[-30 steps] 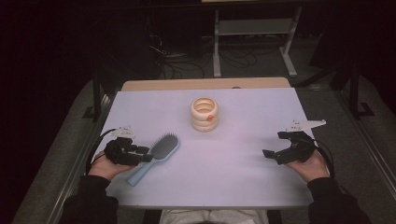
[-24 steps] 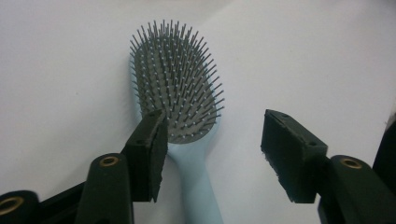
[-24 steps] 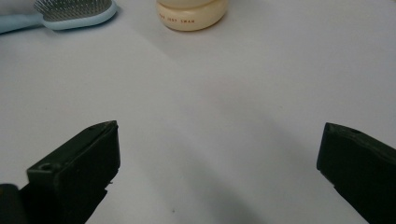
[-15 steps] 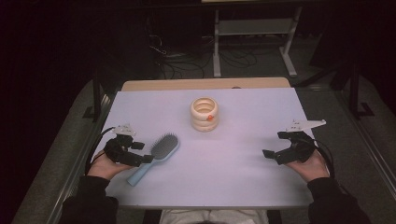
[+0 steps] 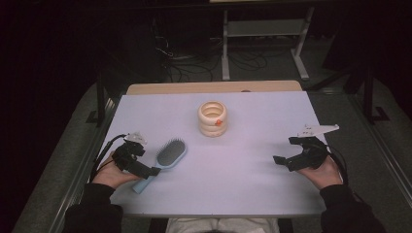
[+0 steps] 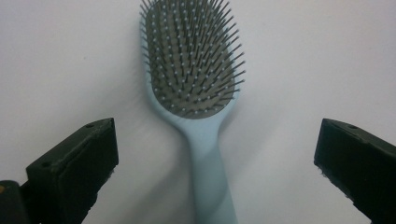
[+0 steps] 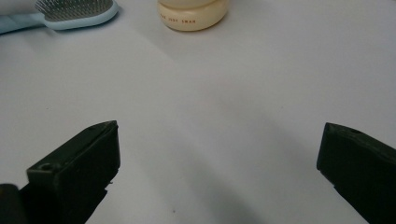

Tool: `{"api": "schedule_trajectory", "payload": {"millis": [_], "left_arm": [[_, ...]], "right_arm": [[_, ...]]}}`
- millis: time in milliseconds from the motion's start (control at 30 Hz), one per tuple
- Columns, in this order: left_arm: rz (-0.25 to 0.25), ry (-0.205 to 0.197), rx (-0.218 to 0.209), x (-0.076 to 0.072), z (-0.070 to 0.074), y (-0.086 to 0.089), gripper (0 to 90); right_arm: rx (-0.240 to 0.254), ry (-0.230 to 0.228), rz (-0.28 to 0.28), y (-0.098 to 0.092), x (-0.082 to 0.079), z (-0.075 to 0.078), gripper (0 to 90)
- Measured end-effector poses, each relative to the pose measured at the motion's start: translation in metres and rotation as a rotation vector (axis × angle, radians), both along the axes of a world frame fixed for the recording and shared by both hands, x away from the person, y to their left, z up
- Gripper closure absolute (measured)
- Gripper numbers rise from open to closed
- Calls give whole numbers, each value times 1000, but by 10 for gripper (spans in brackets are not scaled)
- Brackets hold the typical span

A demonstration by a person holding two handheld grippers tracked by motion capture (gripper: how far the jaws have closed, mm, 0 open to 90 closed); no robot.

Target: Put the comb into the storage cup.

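A light blue hairbrush lies bristles up on the white table, left of centre. My left gripper sits at its handle end. In the left gripper view the handle of the hairbrush runs between the two wide-apart jaws of the left gripper, and neither pad touches it. These jaws have just been opening. My right gripper rests open near the table's right side, and in its own view the right gripper has nothing between its jaws.
A cream stack of rings with an orange mark stands at the table's middle back, also seen as the cream stack beside the hairbrush. Beyond the table's far edge are cables and a metal stand.
The left gripper's jaws have spread apart from the brush handle. The brush lies where it was. The right hand has not moved.
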State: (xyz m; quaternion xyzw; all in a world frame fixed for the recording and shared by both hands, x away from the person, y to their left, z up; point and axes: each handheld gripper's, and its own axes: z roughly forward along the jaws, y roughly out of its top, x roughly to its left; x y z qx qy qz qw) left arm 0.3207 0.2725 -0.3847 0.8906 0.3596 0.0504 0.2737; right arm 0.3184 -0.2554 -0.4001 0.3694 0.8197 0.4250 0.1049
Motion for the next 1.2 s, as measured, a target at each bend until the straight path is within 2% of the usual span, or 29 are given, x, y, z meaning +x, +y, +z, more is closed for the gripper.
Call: {"api": "schedule_trajectory", "payload": {"millis": [133, 600, 700, 833, 933, 1067, 1200], "left_arm": [[5, 3, 26, 0, -3, -2, 0], [0, 55, 127, 2, -16, -10, 4], [17, 65, 141, 3, -18, -10, 35], [15, 79, 148, 3, -19, -11, 61], [17, 74, 153, 3, -20, -13, 94], [-13, 83, 148, 2, -22, -14, 156], [-15, 98, 156, 3, -27, -17, 220]], "right_arm": [[-1, 0, 1, 0, 0, 0, 0], [-6, 1, 1, 1, 0, 0, 0], [-7, 0, 2, 1, 0, 0, 0], [-11, 1, 3, 1, 0, -1, 0], [-11, 2, 4, 1, 0, -1, 0], [-12, 1, 4, 1, 0, -1, 0], [-12, 0, 4, 1, 0, -1, 0]]}}
